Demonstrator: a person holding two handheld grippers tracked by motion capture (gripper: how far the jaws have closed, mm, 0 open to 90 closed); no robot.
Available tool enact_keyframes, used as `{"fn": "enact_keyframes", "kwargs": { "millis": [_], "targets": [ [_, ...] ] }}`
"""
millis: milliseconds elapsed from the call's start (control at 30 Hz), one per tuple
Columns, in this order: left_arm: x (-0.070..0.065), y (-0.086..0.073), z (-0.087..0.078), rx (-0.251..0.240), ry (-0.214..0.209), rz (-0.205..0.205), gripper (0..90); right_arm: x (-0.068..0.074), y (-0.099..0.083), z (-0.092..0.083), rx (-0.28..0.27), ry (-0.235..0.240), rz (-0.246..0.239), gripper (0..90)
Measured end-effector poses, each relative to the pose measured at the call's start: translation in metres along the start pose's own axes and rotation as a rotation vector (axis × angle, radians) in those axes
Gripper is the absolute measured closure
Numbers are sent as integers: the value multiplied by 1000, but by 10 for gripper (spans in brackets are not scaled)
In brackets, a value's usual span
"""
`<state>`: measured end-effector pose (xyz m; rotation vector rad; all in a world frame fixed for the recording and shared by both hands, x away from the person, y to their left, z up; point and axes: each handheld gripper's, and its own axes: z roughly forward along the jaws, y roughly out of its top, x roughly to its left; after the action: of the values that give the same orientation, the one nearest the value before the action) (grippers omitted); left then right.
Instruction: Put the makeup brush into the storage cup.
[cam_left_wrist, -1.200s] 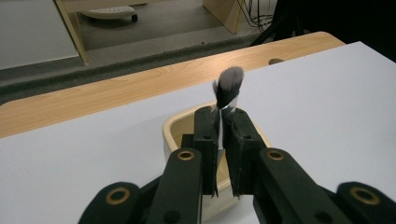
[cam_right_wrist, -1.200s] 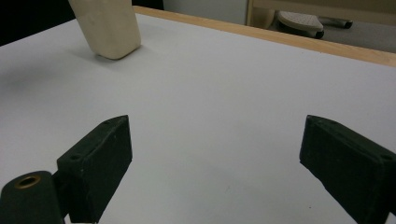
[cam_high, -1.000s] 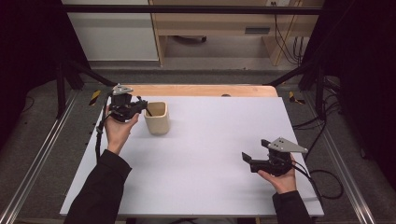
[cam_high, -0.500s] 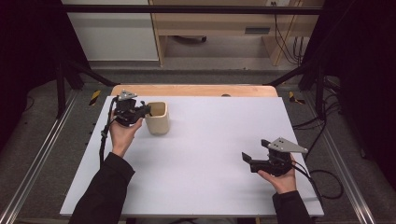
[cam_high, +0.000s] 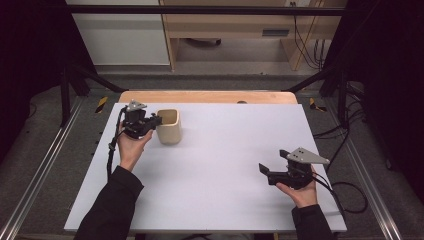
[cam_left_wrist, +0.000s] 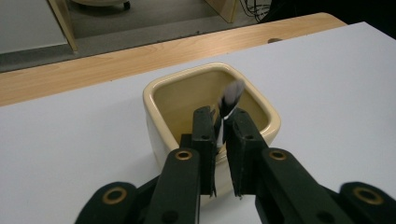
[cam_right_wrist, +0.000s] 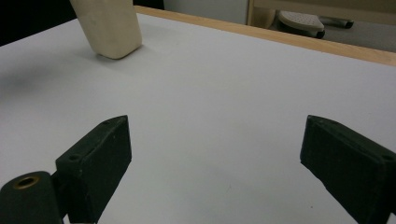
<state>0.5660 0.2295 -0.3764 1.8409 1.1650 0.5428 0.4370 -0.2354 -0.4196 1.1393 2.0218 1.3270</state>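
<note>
Left gripper (cam_left_wrist: 220, 140) over near rim of cream cup (cam_left_wrist: 210, 109), jaws nearly together, just been opening a little, pinching thin dark brush-like thing (cam_left_wrist: 229, 100) with blurred pale tip above cup mouth. Cup upright at far left of white table (cam_high: 225, 150). Right gripper (cam_high: 265, 172) well apart at near right, jaws spread wide, holding nothing.
</note>
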Motion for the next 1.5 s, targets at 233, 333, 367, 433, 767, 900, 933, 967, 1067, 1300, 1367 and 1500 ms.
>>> {"fn": "enact_keyframes", "kwargs": {
  "millis": [233,333,367,433,767,900,933,967,1067,1300,1367,1500],
  "targets": [
    [2,-2,-15,-26,3,-12,646,0,0,-1,0,1,-1,90],
    [3,-3,-23,-50,4,-23,566,0,0,-1,-3,3,-1,89],
    [4,-3,-26,-57,0,-21,546,0,0,-1,-4,1,-4,89],
    [4,-4,-31,-66,-2,-19,504,0,0,-2,-5,0,-4,88],
    [-2,-19,-56,-94,-36,16,348,1,0,-4,-13,2,-3,87],
    [-7,-28,-66,-107,-53,27,316,1,0,-5,-19,5,-4,87],
    [-9,-30,-68,-107,-54,33,309,1,0,-5,-20,6,0,87],
    [-10,-32,-69,-111,-56,35,300,1,0,-5,-20,7,1,87],
    [-14,-39,-74,-117,-70,42,277,1,0,-6,-24,8,0,87],
    [-20,-56,-84,-135,-95,55,226,1,0,-8,-40,10,-3,85],
    [-21,-59,-86,-140,-96,60,212,1,0,-9,-40,12,-1,84],
    [-25,-67,-91,-150,-95,72,184,2,0,-9,-45,10,1,83]
  ]
}}
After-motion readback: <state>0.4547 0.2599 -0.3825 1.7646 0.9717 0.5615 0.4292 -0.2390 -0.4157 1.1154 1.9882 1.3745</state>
